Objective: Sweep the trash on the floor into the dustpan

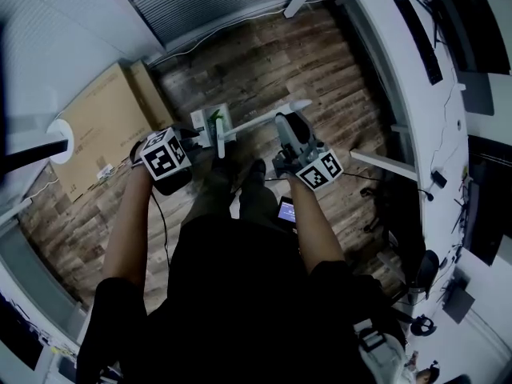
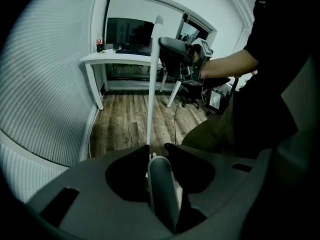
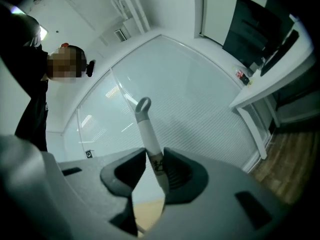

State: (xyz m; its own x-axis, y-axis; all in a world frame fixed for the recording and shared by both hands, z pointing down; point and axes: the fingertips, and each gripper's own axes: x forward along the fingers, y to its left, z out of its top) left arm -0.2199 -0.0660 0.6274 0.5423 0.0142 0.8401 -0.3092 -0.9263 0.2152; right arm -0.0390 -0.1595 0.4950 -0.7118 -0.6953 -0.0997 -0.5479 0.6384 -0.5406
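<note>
Well, my left tongs [image 2: 152, 154] are closed narrow on a grey handle [image 2: 161, 194], which I take to be the dustpan's. My right tongs [image 3: 155, 156] grip the white broom pole [image 3: 148, 134] just below its looped grey tip. In the head view the dustpan [image 1: 206, 123] sits at the centre of the frame on the wooden floor [image 1: 264, 62], just beside my left tongs. The pole slants from there up and to the right, so its long axis runs from the pan to my right tongs. The sweeping end lies on the pan's side and the looped end on mine. The left tongs are much nearer the pan and can steady it; the right tongs have only the far top of the pole. Something green [image 1: 214, 118] shows at the pan, though I cannot tell whether it lies inside or at the lip. I would swing the low end toward the pan's mouth.
</note>
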